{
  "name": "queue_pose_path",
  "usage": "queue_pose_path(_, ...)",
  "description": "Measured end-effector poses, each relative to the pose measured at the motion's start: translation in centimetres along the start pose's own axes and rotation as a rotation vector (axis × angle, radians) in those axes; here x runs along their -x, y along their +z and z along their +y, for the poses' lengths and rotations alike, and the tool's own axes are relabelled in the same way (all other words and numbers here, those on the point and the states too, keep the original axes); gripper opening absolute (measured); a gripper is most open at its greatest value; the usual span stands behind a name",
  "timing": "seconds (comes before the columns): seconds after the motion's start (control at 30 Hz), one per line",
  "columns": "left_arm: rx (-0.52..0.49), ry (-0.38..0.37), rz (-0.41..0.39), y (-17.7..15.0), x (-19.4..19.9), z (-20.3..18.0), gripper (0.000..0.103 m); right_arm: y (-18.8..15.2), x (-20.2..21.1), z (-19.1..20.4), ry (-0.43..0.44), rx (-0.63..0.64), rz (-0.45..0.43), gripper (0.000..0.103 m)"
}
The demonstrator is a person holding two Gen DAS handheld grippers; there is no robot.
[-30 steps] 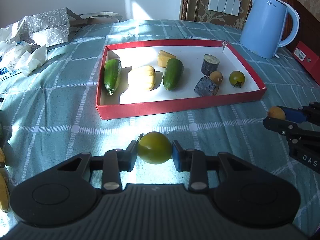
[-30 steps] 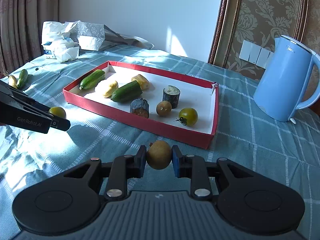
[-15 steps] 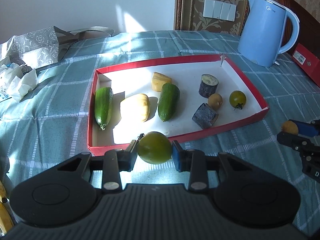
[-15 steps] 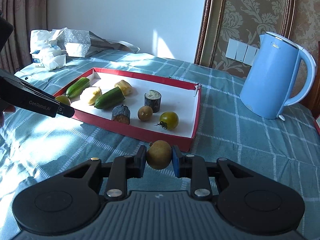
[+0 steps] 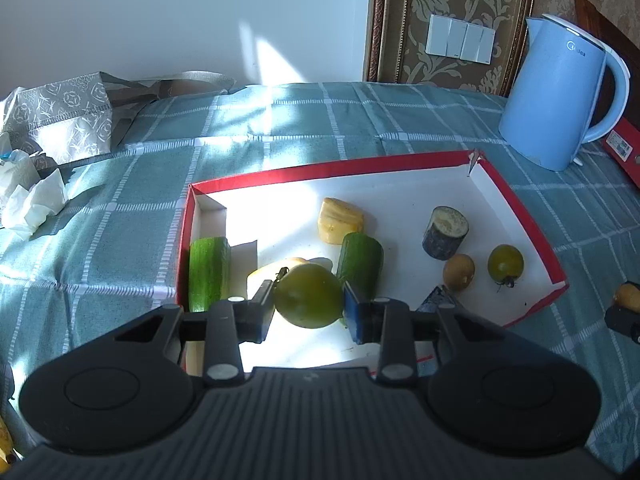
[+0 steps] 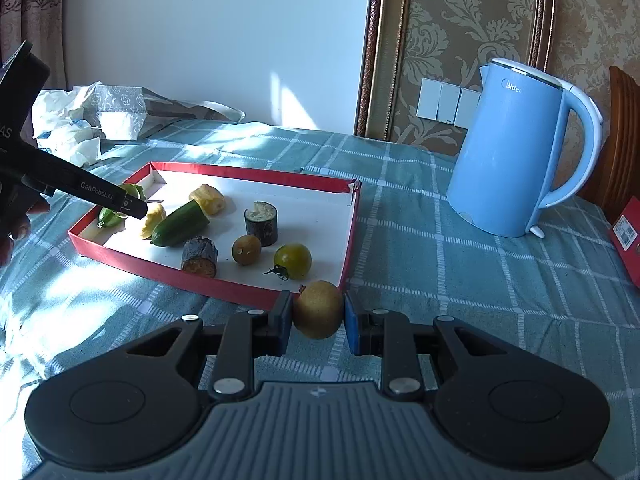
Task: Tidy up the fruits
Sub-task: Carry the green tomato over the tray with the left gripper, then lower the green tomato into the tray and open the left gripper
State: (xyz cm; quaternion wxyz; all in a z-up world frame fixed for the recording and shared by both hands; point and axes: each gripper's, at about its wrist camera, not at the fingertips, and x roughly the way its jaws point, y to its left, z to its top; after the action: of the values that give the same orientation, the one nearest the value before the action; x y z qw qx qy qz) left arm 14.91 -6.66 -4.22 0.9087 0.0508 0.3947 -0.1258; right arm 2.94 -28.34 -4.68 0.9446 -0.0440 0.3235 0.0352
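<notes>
My left gripper [image 5: 309,309] is shut on a green tomato [image 5: 308,292] and hangs over the near left part of the red tray [image 5: 328,168]. Under it lie two cucumbers [image 5: 209,272] and yellow pieces [image 5: 340,220]. Further right in the tray are an eggplant chunk [image 5: 445,232], a small brown fruit [image 5: 459,272] and another green tomato [image 5: 505,262]. My right gripper [image 6: 318,317] is shut on a round brown fruit [image 6: 319,307], just outside the tray's [image 6: 256,174] near right corner. In the right wrist view the left gripper [image 6: 134,210] reaches in from the left.
A blue kettle [image 6: 516,148] stands right of the tray, with a red box [image 6: 628,232] at the table's right edge. A patterned paper bag [image 5: 60,120] and crumpled tissues [image 5: 32,200] lie at the back left. A checked green cloth covers the table.
My left gripper has carried the green tomato forward, from the bare cloth to above the tray's near edge. My right gripper has come closer to the tray's right corner, still holding the brown fruit.
</notes>
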Motion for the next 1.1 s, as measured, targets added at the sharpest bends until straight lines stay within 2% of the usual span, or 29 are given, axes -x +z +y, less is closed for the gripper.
queue_pose_path(0.27, -0.013, 0.007, -0.026, 2.0, -1.6, -0.8, 0.032, -0.4, -0.5, -0.9, -0.006, -0.015, 0.017, 0.026)
queue_pose_path(0.57, 0.002, 0.112, -0.028, 4.7, -6.3, 0.6, 0.032, -0.4, -1.1, -0.8, 0.014, -0.009, 0.03, 0.026)
queue_pose_path(0.9, 0.025, 0.11, 0.007, 4.8, -9.3, 1.3, 0.033, -0.9, -1.9, -1.3, 0.012, -0.017, 0.066, 0.026)
queue_pose_path(0.97, 0.022, 0.113, 0.003, 4.7, -9.4, 1.2, 0.037, -0.9, -1.9, -1.4, 0.009, -0.02, 0.069, 0.026)
queue_pose_path(1.1, 0.017, 0.135, -0.008, 4.6, -9.4, 1.0, 0.054, -0.9, -2.0, -1.6, 0.007, -0.026, 0.07, 0.026)
